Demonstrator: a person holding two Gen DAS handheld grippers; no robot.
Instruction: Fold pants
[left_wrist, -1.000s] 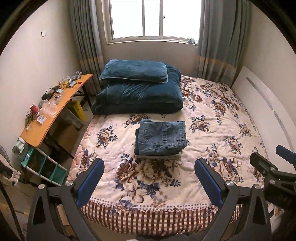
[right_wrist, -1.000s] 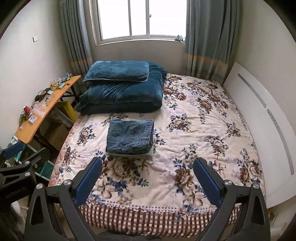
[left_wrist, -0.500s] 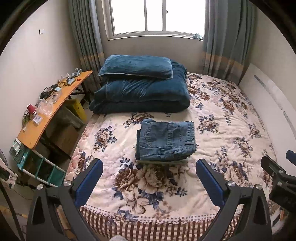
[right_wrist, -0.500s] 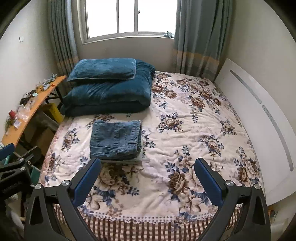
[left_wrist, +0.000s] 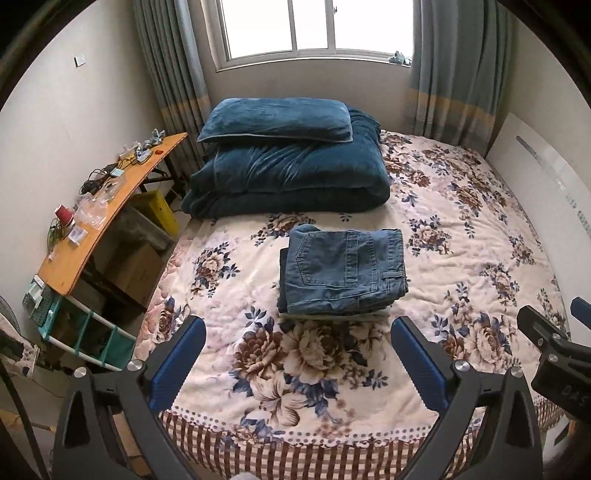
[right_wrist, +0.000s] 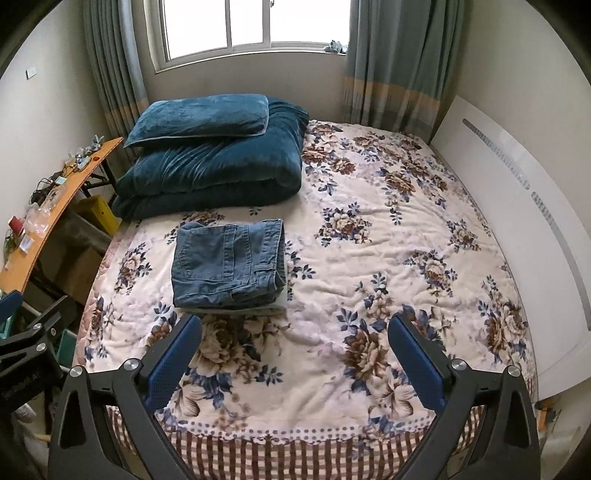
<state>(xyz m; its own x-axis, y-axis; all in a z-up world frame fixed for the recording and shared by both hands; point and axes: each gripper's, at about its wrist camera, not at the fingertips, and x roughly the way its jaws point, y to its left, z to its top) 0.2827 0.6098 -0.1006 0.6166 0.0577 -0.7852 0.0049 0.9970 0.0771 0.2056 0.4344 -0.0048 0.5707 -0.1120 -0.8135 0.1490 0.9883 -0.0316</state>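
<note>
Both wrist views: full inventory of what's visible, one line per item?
folded jeans: 1, blue denim, on the bed's middle, on top of a pale folded item
pale folded item: 1, light grey-green, under the jeans, only its edge shows
pillow: 1, dark blue, on top of the quilt
folded quilt: 1, dark blue, far left of the bed
floral bedspread: 1, cream with brown and blue flowers, covers the bed
desk: 1, orange wood, left of the bed, cluttered with small items
curtains: 2, grey-blue, either side of the window
window: 1, bright, far wall
white board: 1, right of the bed
left tool: open, holds nothing
right tool: open, holds nothing
</note>
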